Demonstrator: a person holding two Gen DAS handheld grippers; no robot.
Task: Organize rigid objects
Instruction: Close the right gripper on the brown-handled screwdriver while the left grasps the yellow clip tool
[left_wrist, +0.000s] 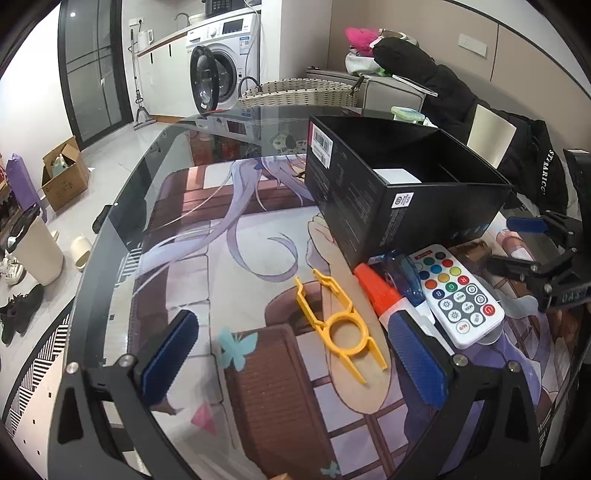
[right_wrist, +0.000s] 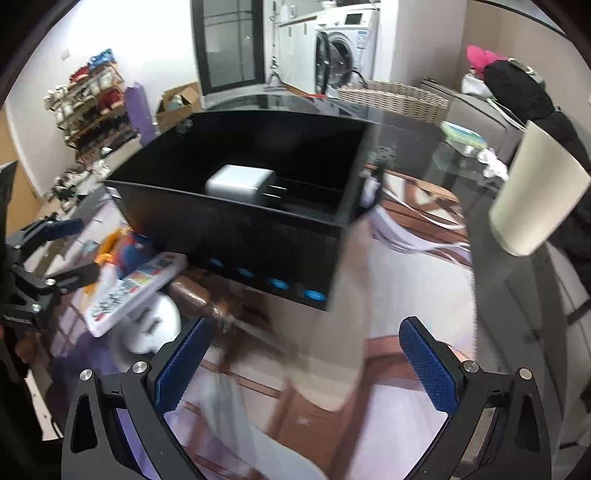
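A black open box (left_wrist: 399, 192) stands on the printed mat, with a white charger (right_wrist: 236, 183) lying inside it. In front of the box lie a yellow plastic tool (left_wrist: 340, 325), an orange-capped white tube (left_wrist: 380, 291), a blue translucent item (left_wrist: 406, 278) and a white remote with coloured buttons (left_wrist: 458, 295). My left gripper (left_wrist: 295, 358) is open just above the mat, the yellow tool between its blue pads. My right gripper (right_wrist: 303, 365) is open and holds nothing, in front of the box; it also shows at the right edge of the left wrist view, right gripper (left_wrist: 532, 243).
The mat covers a round glass table (left_wrist: 155, 155). A wicker basket (left_wrist: 299, 92) stands at the table's far side. A beige chair back (right_wrist: 535, 195) is at the right. A washing machine (left_wrist: 221, 62), cardboard box (left_wrist: 62, 173), bin and shoes are on the floor to the left.
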